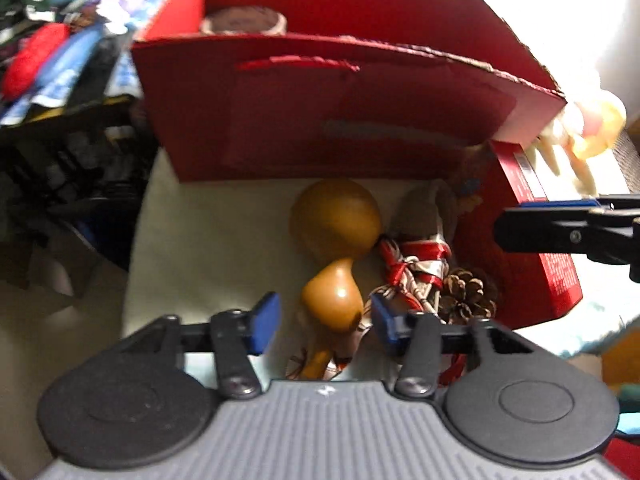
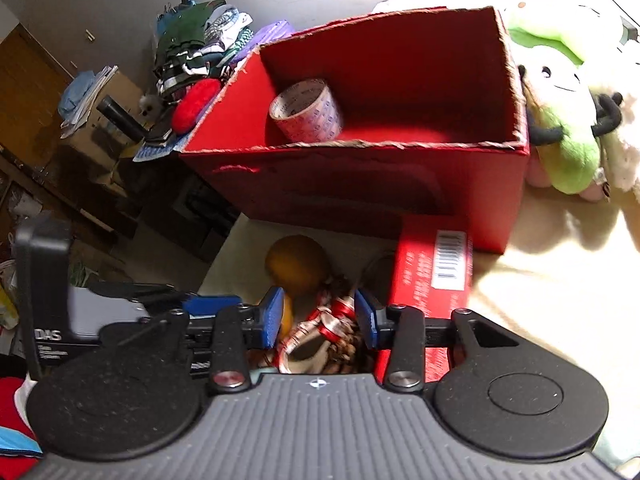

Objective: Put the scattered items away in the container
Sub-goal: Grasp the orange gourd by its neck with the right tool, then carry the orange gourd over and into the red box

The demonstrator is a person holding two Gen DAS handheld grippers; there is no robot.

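I lowered the left hand-held gripper (image 1: 324, 322), jaws spread astride the gourd (image 1: 334, 248) without pinching, for lifting it into the red box (image 1: 352, 120); right hand-held gripper (image 2: 315, 318) likewise spread.

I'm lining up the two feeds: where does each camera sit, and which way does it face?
Left wrist: on the left gripper, looking steeply down at the gourd; right gripper's finger enters at the right.
Right wrist: on the right gripper, angled down toward the red box; left gripper shows at left.
Shared: gourd, box, tape roll, pine cone.
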